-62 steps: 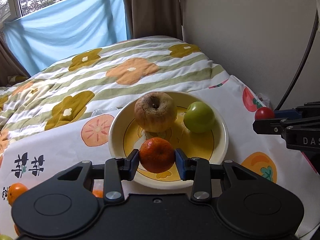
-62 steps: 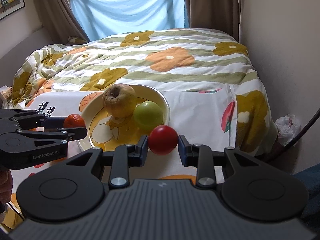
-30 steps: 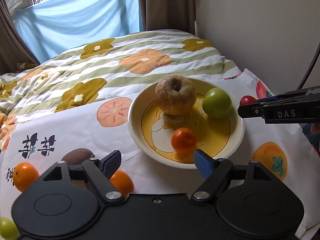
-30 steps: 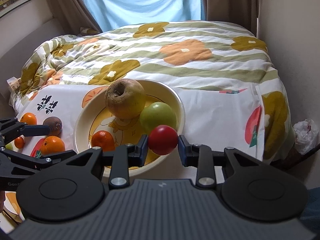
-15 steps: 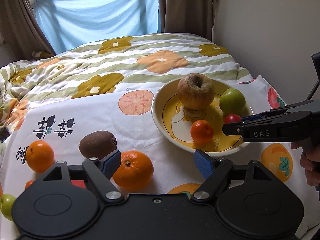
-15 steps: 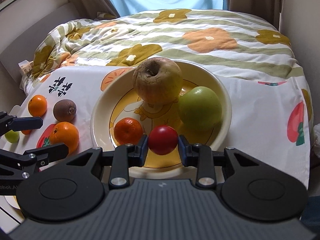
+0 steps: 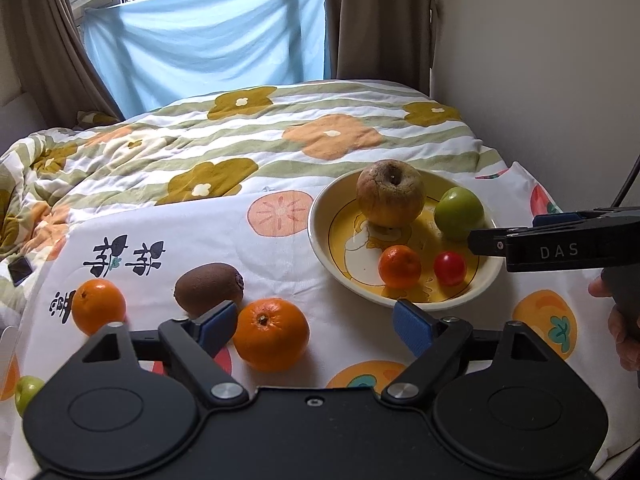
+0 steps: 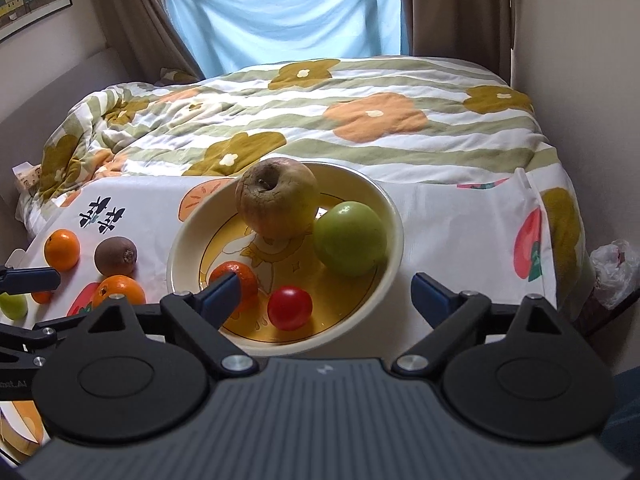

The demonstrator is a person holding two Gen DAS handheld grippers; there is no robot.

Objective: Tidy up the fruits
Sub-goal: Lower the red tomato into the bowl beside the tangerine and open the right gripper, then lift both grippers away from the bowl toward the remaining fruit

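Red and free, the small tomato [image 8: 289, 307] lies in the yellow plate [image 8: 384, 200] beside the mandarin [image 8: 236, 276], the right gripper [image 8: 326, 294] fingers having just sprung apart, the left gripper [image 7: 316, 326] fingers likewise spread, empty.

bowl [image 8: 394, 216] cream, yellow inside | tomato [image 8: 289, 307] red | apple [image 8: 350, 238] green | big apple [image 8: 277, 198] brown-yellow, wrinkled | oranges [image 7: 271, 334] bright orange | kiwi [image 7: 209, 288] brown | quilt [image 7: 240, 140] green-white stripes, orange and olive flowers | pads [image 7: 412, 326] blue
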